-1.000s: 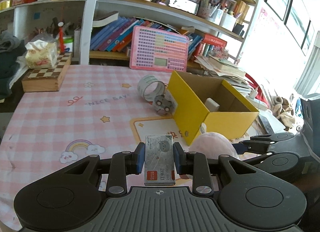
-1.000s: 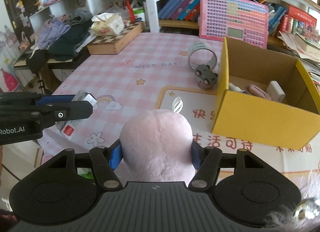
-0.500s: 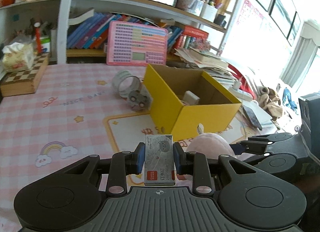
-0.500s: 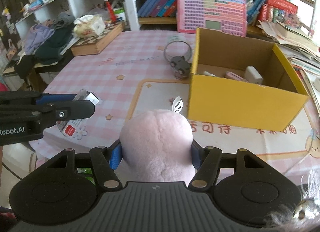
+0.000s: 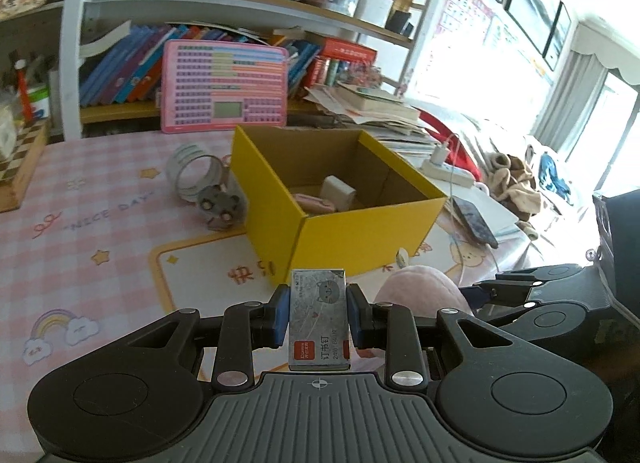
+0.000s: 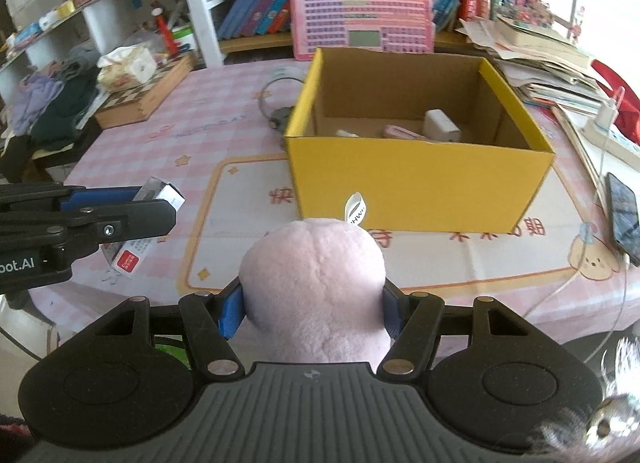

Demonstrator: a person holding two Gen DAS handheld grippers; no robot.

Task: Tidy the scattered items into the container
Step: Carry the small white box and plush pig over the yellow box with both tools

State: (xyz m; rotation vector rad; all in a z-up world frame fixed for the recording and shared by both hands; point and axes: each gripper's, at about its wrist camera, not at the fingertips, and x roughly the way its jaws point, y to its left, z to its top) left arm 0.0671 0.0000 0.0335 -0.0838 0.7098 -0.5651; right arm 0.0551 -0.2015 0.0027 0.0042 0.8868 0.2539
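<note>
Pink tabletop (image 5: 80, 247), box (image 6: 420, 179) w/ few bits inside. Left claw (image 5: 318, 319) grips staples (image 5: 319, 323), right claw (image 6: 314, 313) grips plush (image 6: 316, 295); tape (image 5: 192, 171), toy car (image 5: 218, 207) remain.

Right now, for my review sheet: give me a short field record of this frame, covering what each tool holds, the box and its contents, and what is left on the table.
left tool: shut on staple box, held above the table
right tool: shut on pink plush, held above the table
yellow box: open, upright on the pink tablecloth
in box: white block, pink item, another small pale item, unclear
still on table: tape roll, grey toy car, both left of the box in the left view
placed yet: neither held item
</note>
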